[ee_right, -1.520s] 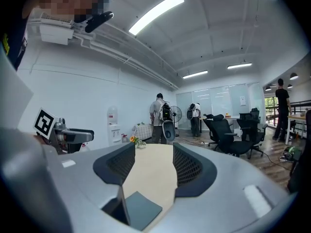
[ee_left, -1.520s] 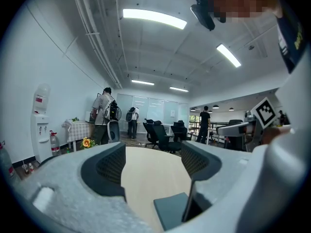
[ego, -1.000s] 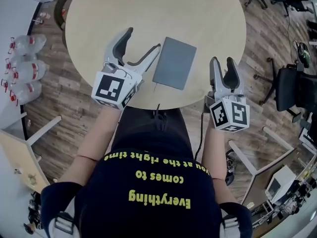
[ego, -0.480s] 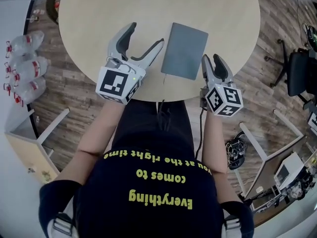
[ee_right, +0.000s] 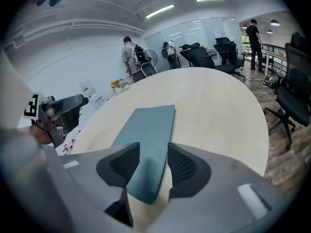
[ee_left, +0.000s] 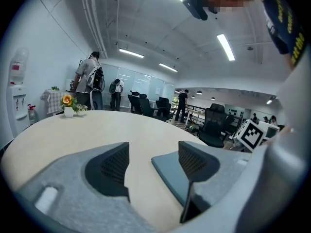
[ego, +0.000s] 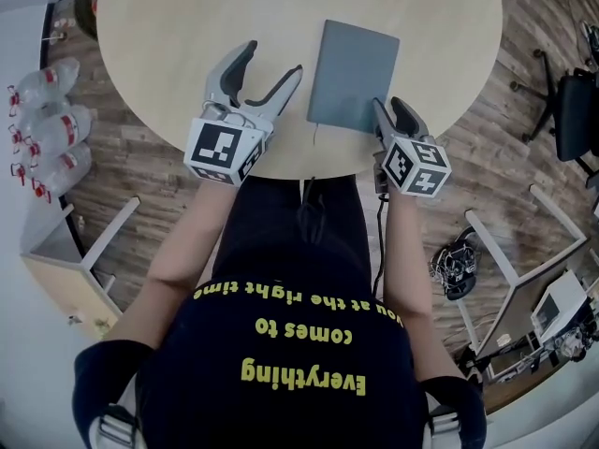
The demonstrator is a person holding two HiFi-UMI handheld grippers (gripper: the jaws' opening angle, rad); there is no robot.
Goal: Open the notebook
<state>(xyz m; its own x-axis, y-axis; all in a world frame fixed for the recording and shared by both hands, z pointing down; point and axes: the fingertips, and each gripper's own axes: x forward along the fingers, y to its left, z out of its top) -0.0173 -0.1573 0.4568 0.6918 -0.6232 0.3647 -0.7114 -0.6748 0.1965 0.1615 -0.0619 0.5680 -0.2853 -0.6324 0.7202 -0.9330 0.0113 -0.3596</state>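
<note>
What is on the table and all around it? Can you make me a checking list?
surface: round pale wooden table.
job's things: grey notebook, closed, lying flat near the table's front edge.
clutter: small pot of flowers at the table's far edge.
grippers: left gripper open beside the notebook, jaws just closing a little, nothing between them; right gripper open, jaws just opening slightly, the notebook's near corner between them, not squeezed as far as I can tell.
cables: dark cable hanging below the right gripper.
surroundings: plastic bottles on the wood floor, office chair, people standing far off.
</note>
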